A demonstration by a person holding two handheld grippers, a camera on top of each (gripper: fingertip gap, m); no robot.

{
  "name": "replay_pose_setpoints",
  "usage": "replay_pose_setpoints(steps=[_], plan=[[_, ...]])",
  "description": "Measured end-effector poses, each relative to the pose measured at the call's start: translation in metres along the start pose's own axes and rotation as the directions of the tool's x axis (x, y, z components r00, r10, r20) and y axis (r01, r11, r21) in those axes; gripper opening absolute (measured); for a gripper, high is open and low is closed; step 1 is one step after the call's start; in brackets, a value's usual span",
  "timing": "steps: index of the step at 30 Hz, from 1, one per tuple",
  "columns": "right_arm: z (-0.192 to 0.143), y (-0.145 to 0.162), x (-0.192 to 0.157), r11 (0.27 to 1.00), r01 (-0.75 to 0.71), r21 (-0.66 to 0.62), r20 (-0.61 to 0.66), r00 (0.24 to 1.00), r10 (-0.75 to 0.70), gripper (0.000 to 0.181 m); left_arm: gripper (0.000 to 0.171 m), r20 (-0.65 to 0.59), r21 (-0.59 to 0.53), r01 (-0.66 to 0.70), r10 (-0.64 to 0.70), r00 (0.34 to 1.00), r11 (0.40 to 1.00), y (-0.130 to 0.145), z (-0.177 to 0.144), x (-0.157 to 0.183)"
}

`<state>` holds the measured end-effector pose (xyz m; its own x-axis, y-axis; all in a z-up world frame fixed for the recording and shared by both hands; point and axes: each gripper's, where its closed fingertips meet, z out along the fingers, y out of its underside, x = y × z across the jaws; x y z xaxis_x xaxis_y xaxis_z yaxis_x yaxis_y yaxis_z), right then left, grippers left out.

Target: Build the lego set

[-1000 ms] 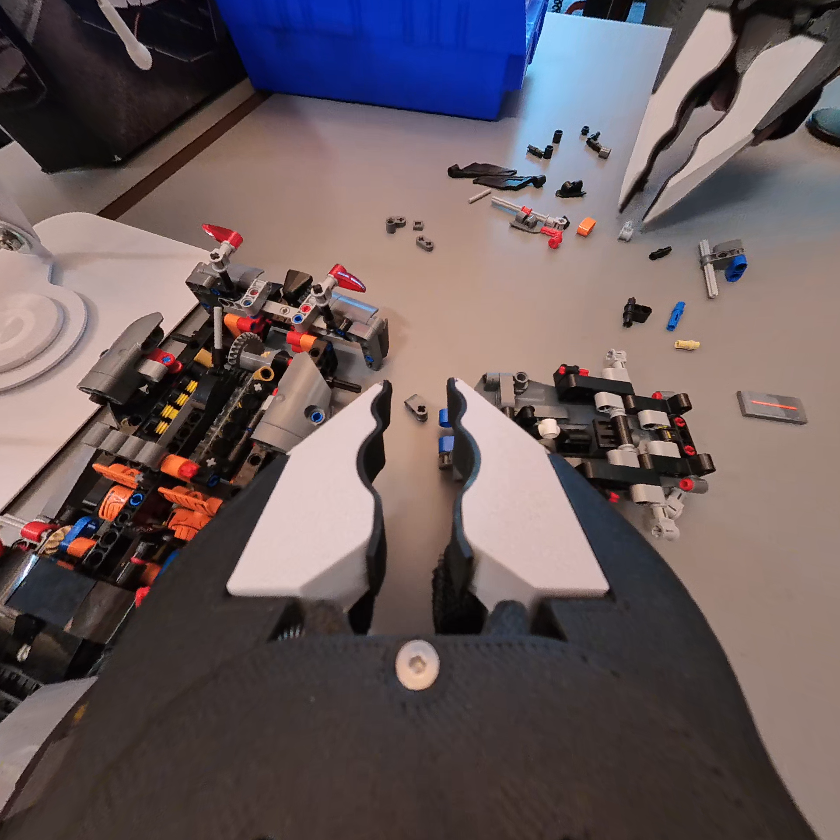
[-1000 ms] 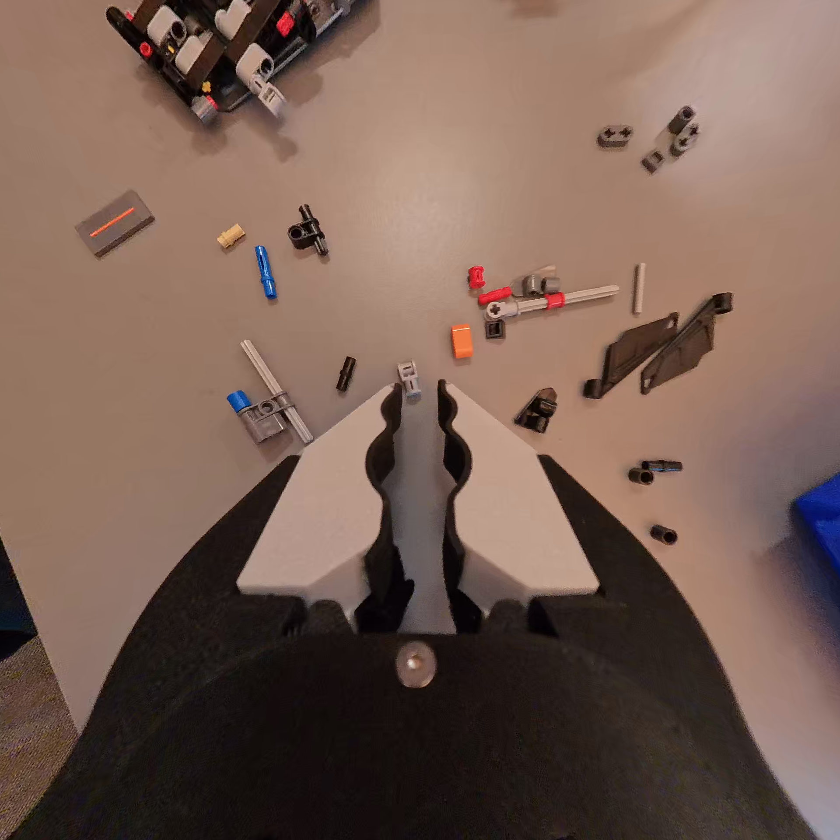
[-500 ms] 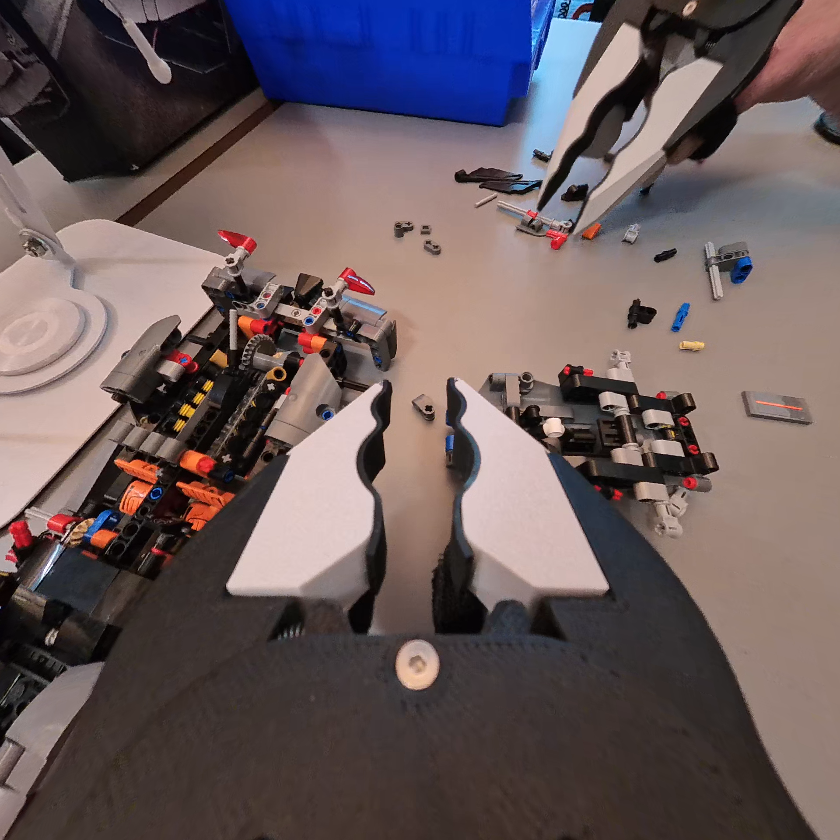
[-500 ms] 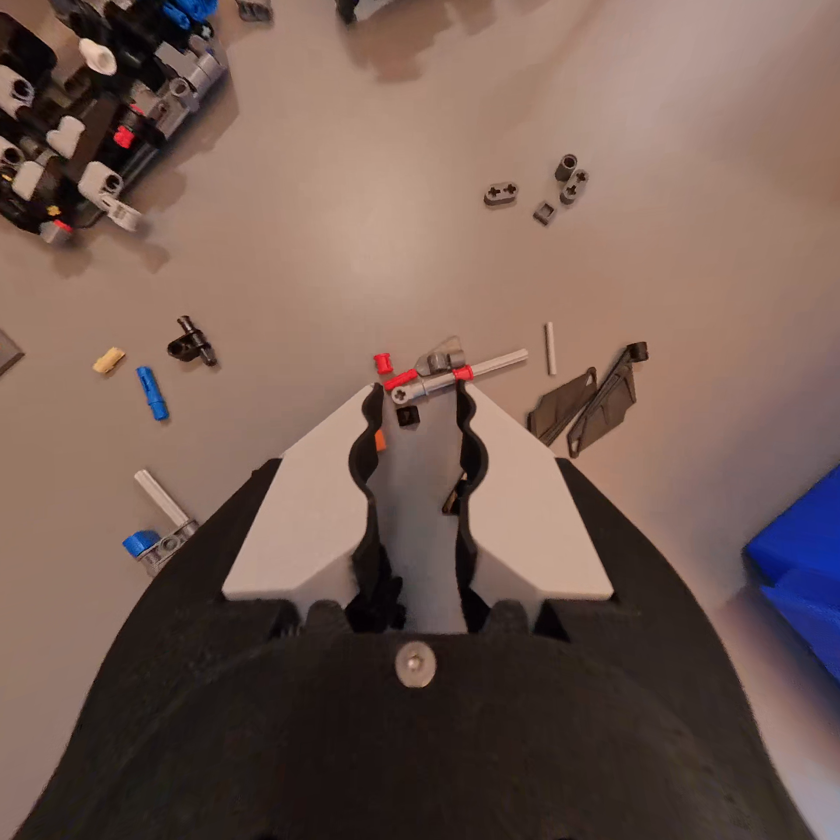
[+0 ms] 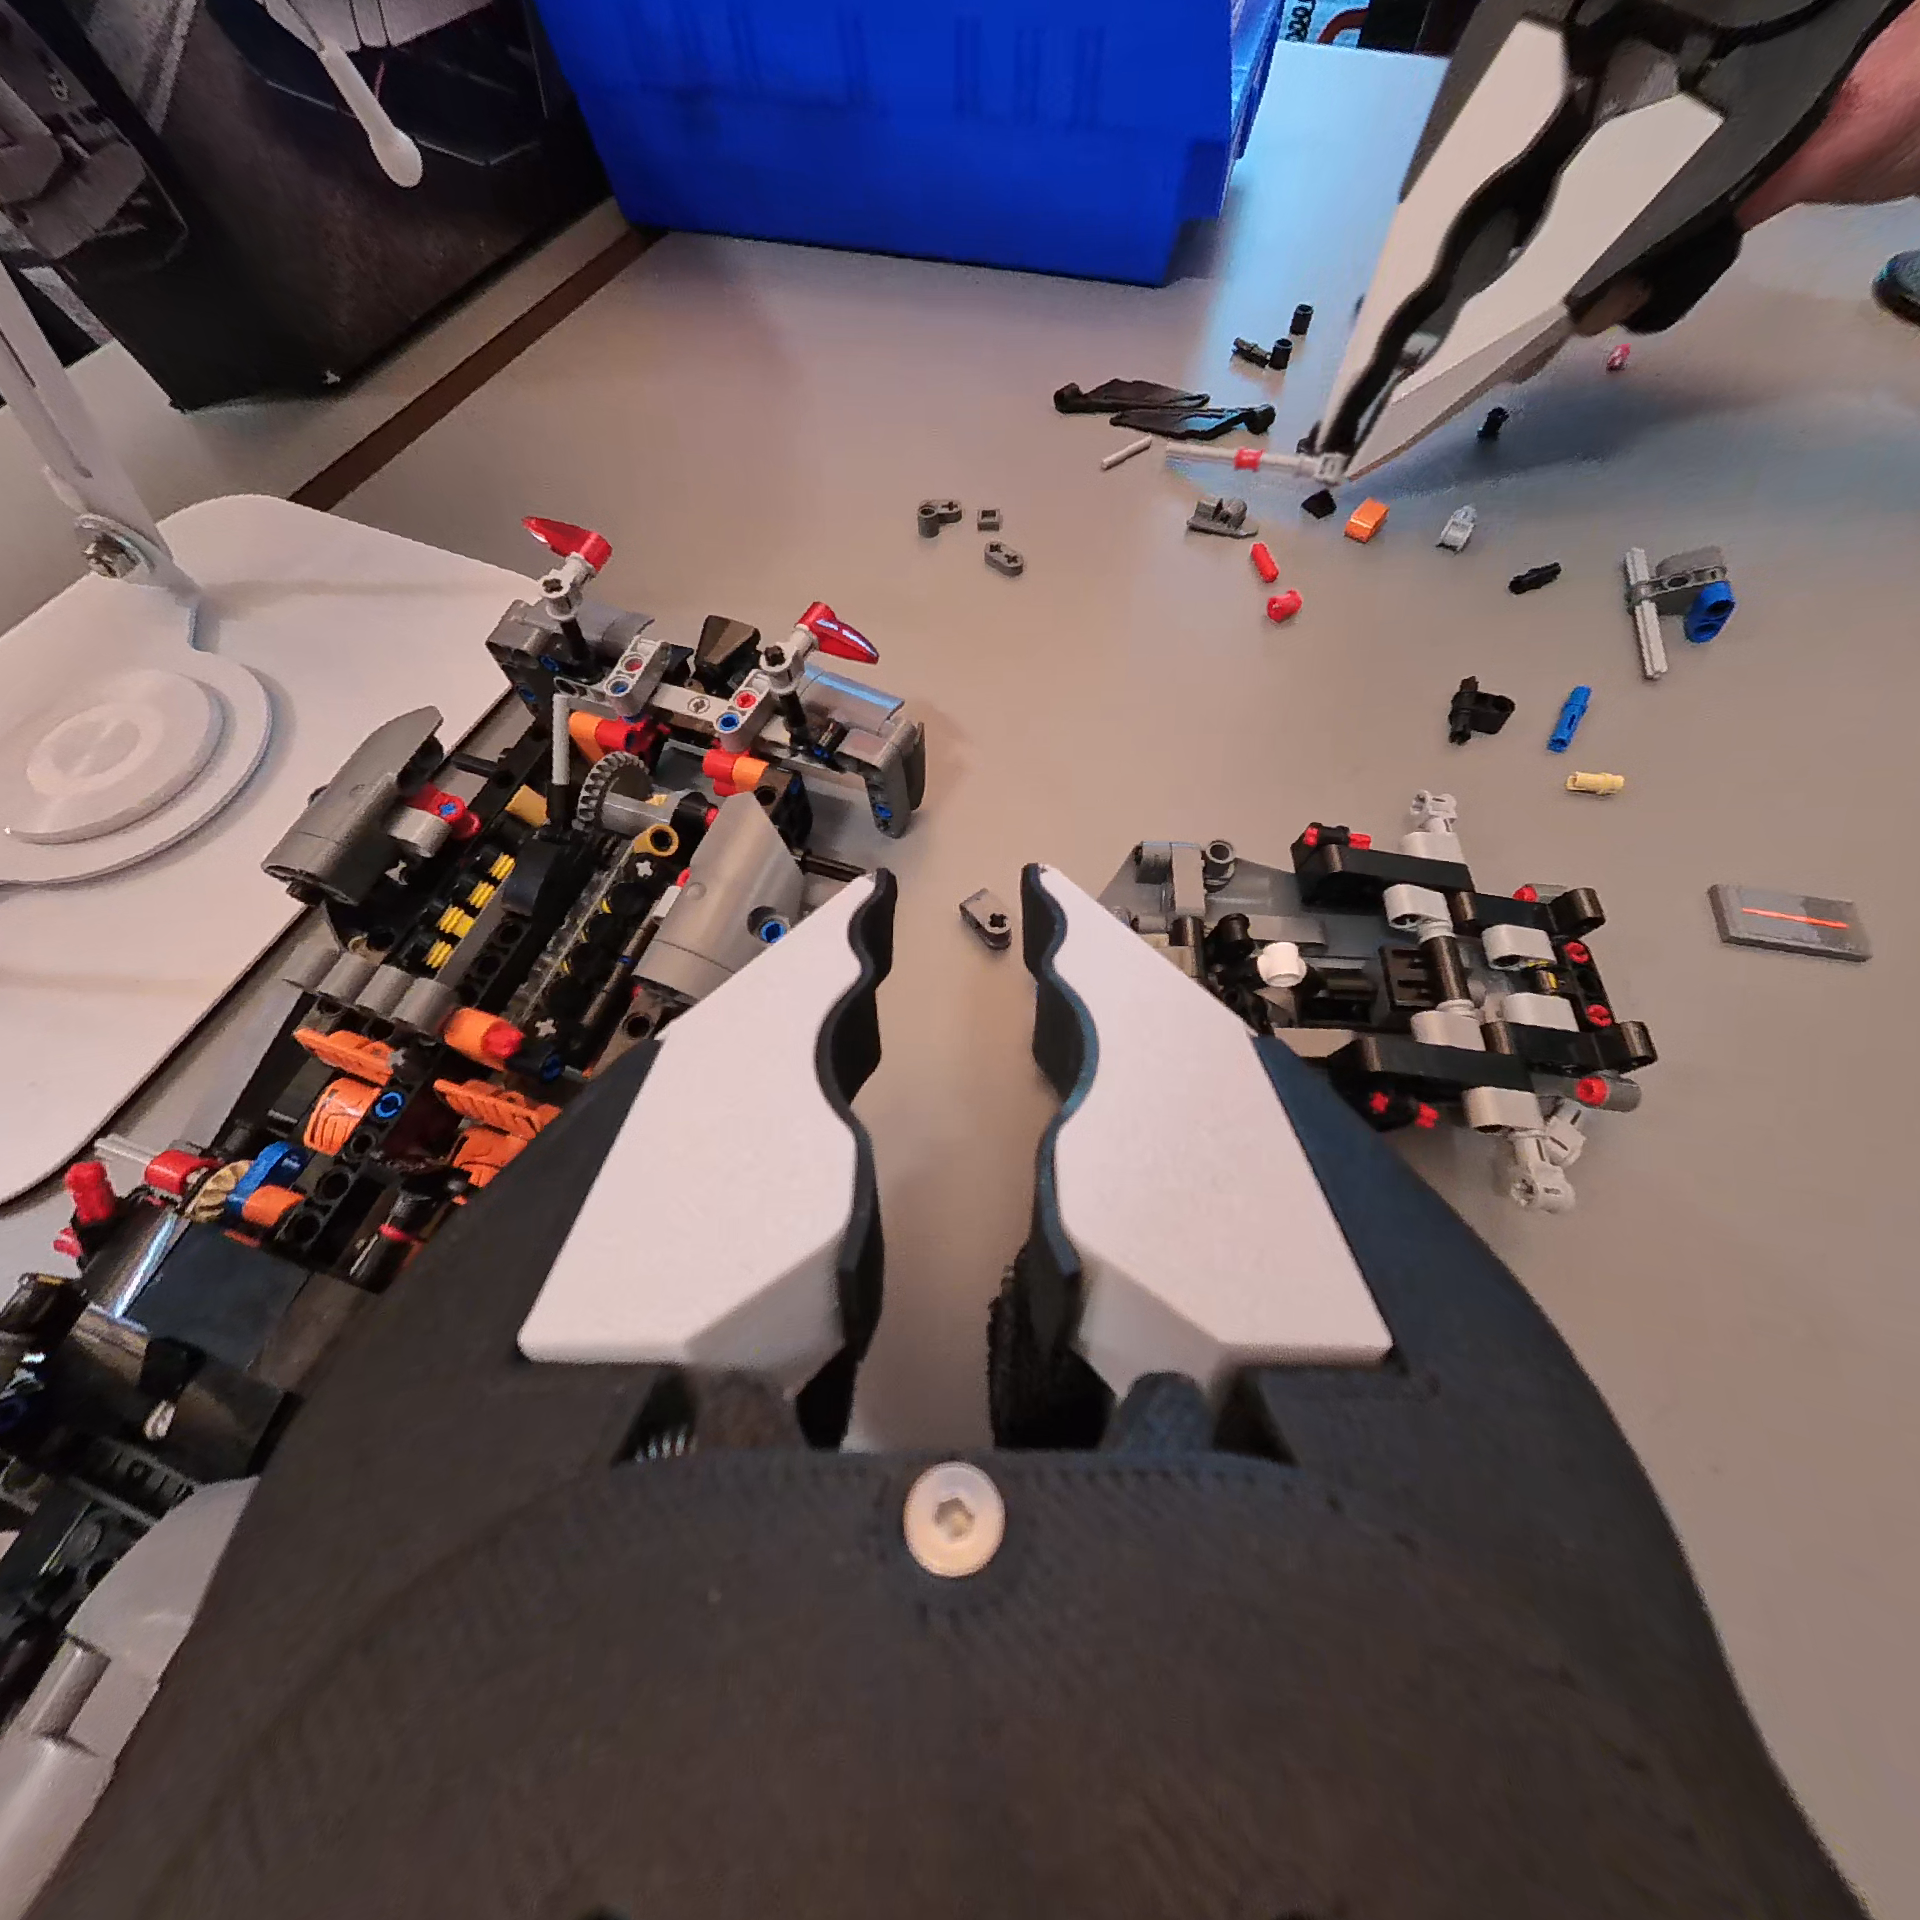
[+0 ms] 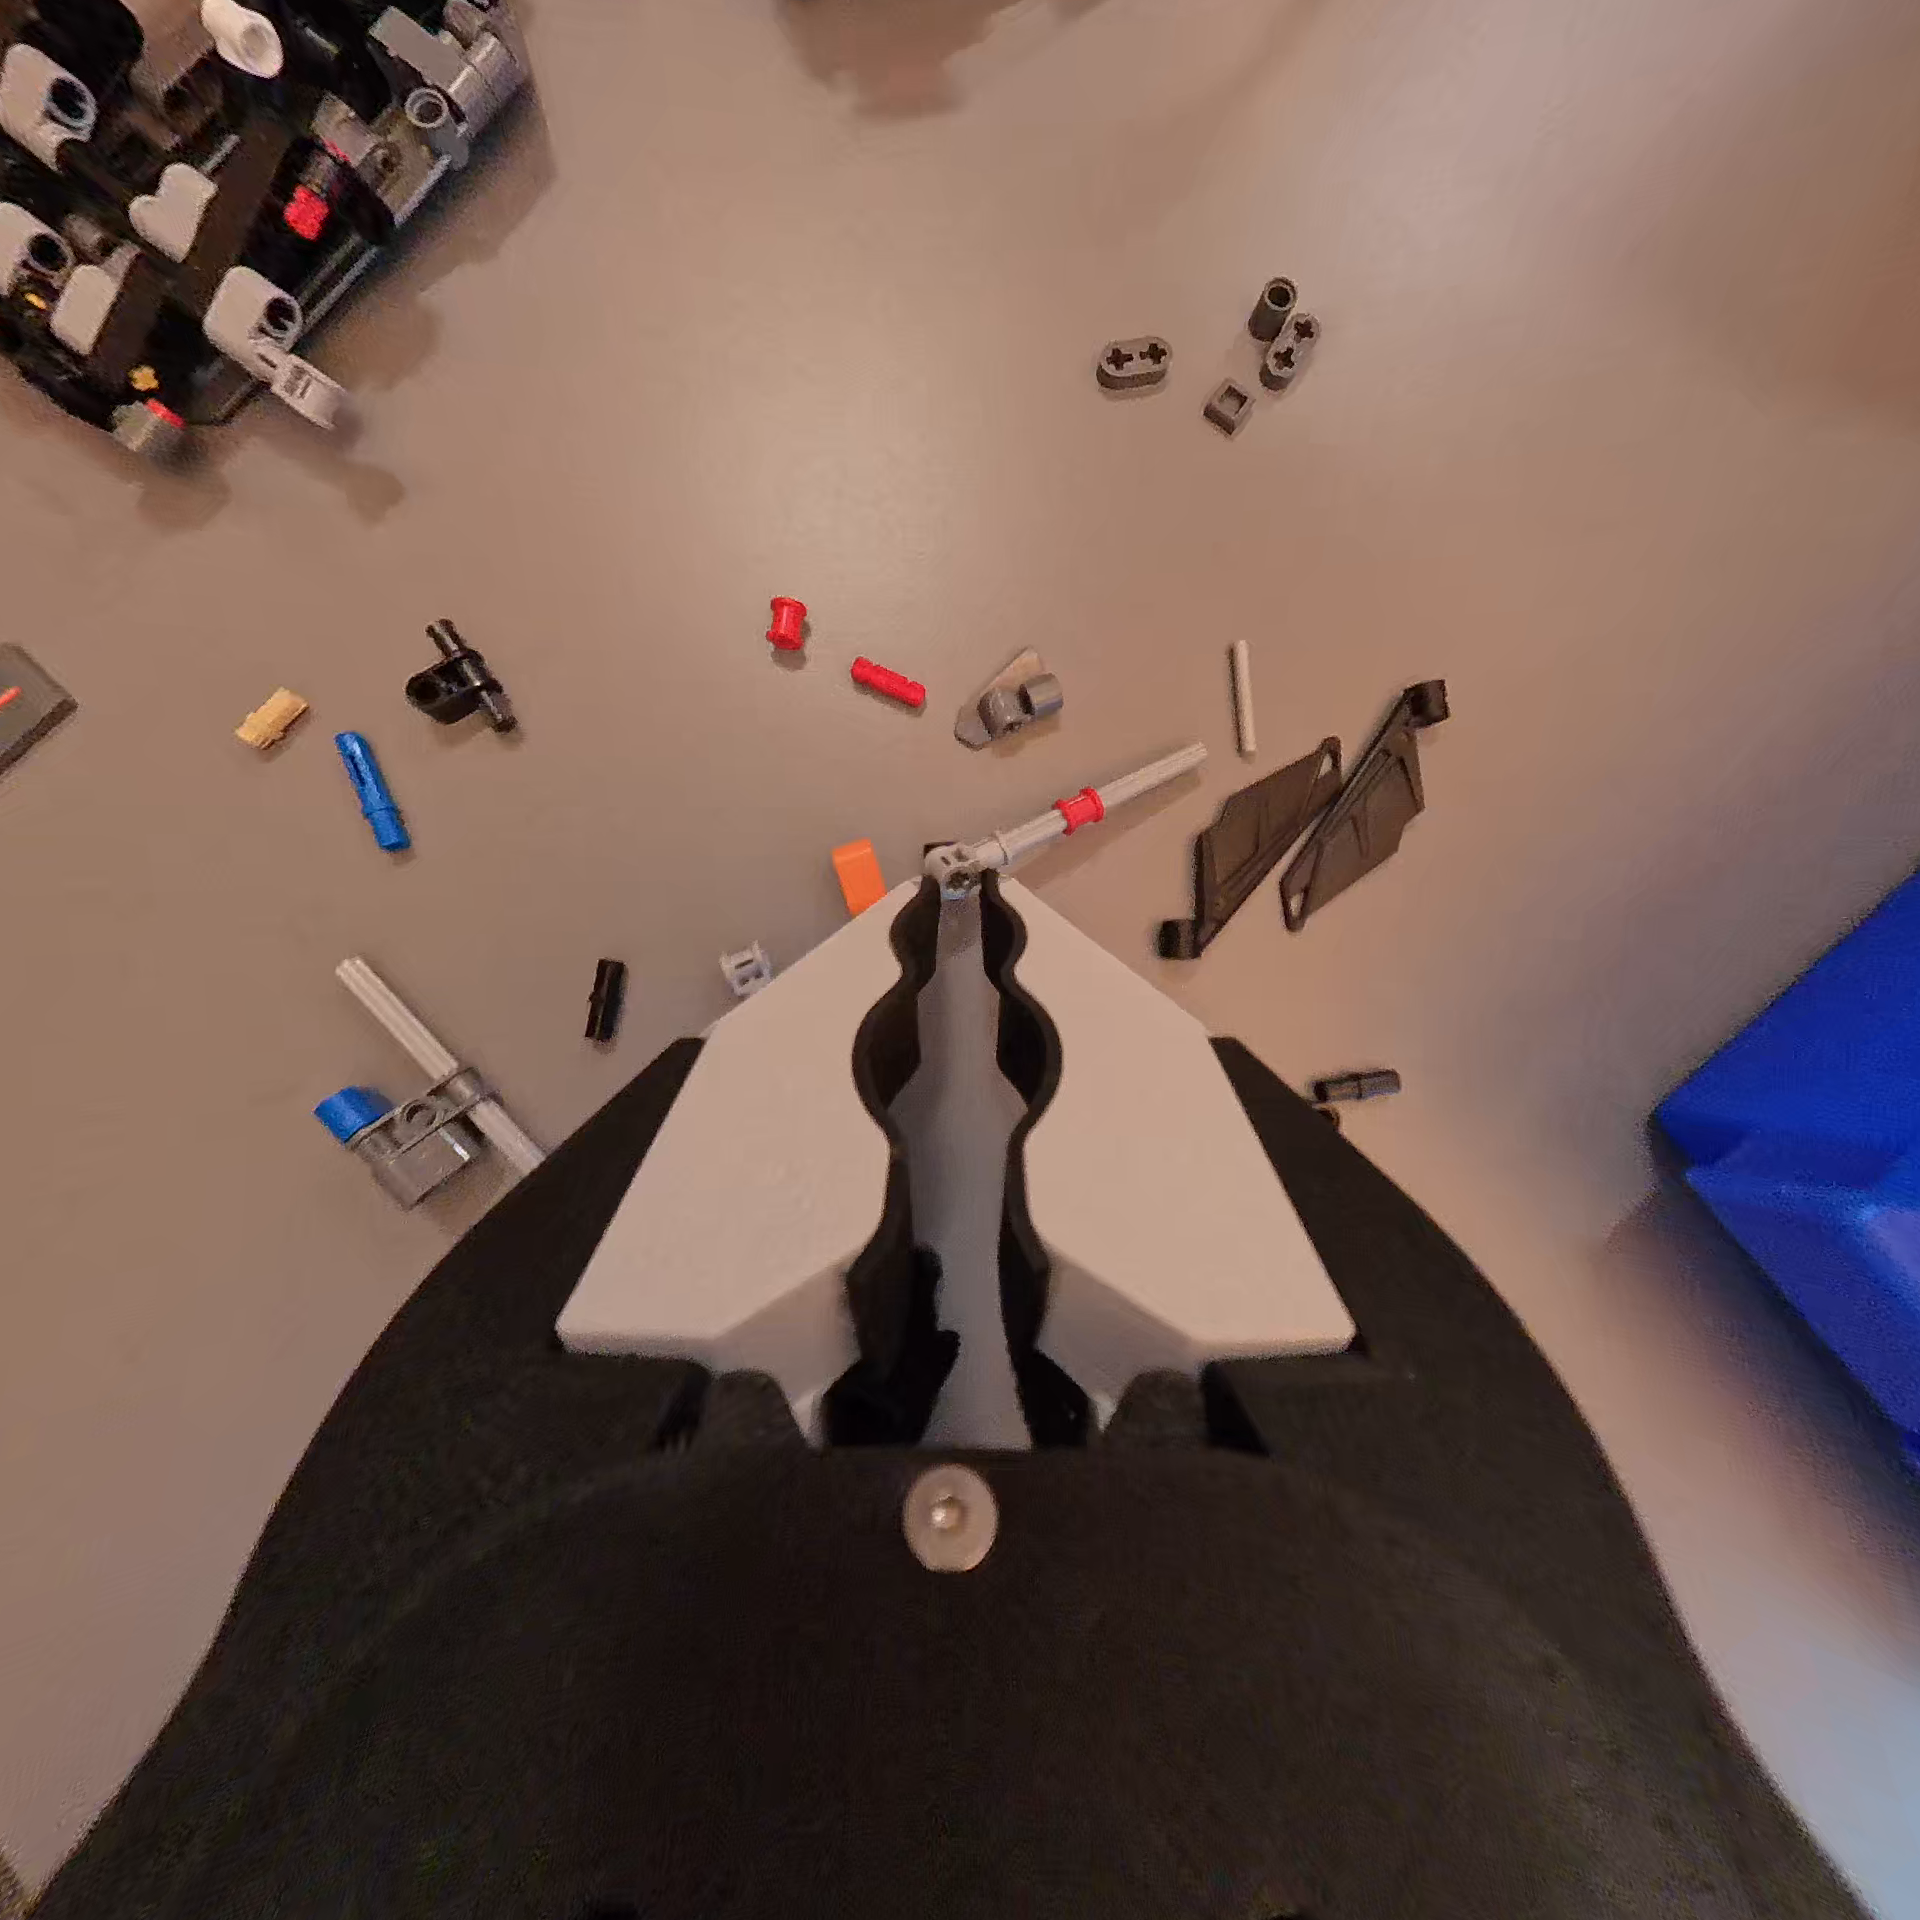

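The right gripper pinches only the connector end of a thin grey axle bearing a red bush, among loose parts on the grey table — a judgement: so slight a grip could let the axle swivel or drop when lifted. Its fingers are nearly closed on that end. The left gripper hangs part-open and empty, a small dark connector lying beyond its tips, between the large model and the smaller black assembly.

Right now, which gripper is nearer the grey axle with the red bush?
Right. The right gripper pinches the grey axle at its end; the left gripper hangs open, far away between the two builds.
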<state>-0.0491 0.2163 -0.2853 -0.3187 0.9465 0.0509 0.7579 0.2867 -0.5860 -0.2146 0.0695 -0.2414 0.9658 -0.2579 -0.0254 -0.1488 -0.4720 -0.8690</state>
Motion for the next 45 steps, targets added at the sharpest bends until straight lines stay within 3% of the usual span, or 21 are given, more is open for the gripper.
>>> replay_pose_setpoints(steps=[13,19,24,27,32,35,40,45], plan=[[-0.032,0.025,-0.007,0.995,-0.095,0.018,-0.039,0.995,0.096,0.019,0.023,0.003,0.007,0.004,-0.004,1.0,1.0,-0.003,-0.001,-0.001],[-0.044,0.018,-0.039,0.988,-0.125,0.094,0.02,0.992,0.124,0.023,0.029,-0.021,-0.003,0.001,-0.001,1.0,1.0,-0.006,-0.01,0.003],[-0.04,0.011,-0.059,0.99,-0.085,0.109,0.04,0.996,0.081,0.023,0.053,-0.118,-0.053,-0.075,0.068,0.991,0.996,-0.018,-0.011,0.045],[-0.036,0.01,-0.061,0.987,-0.099,0.125,0.052,0.994,0.093,0.023,0.051,-0.136,-0.085,-0.196,0.183,0.974,0.977,-0.02,-0.007,0.076],[-0.033,-0.004,-0.073,0.981,-0.081,0.177,0.075,0.995,0.068,0.02,0.043,-0.181,-0.181,-0.316,0.285,0.941,0.931,0.006,-0.004,0.115],[-0.026,-0.022,-0.09,0.977,-0.06,0.205,0.119,0.992,0.036,0.022,0.04,-0.18,-0.202,-0.294,0.26,0.949,0.934,0.017,-0.012,0.121],[-0.002,-0.055,-0.115,0.978,0.018,0.209,0.165,0.985,-0.053,0.035,0.038,-0.077,-0.222,-0.153,0.139,0.987,0.963,0.023,-0.034,0.11],[0.028,-0.07,-0.121,0.983,0.086,0.165,0.181,0.977,-0.116,0.033,0.032,-0.044,-0.26,-0.087,0.078,0.996,0.962,0.046,-0.033,0.111]])
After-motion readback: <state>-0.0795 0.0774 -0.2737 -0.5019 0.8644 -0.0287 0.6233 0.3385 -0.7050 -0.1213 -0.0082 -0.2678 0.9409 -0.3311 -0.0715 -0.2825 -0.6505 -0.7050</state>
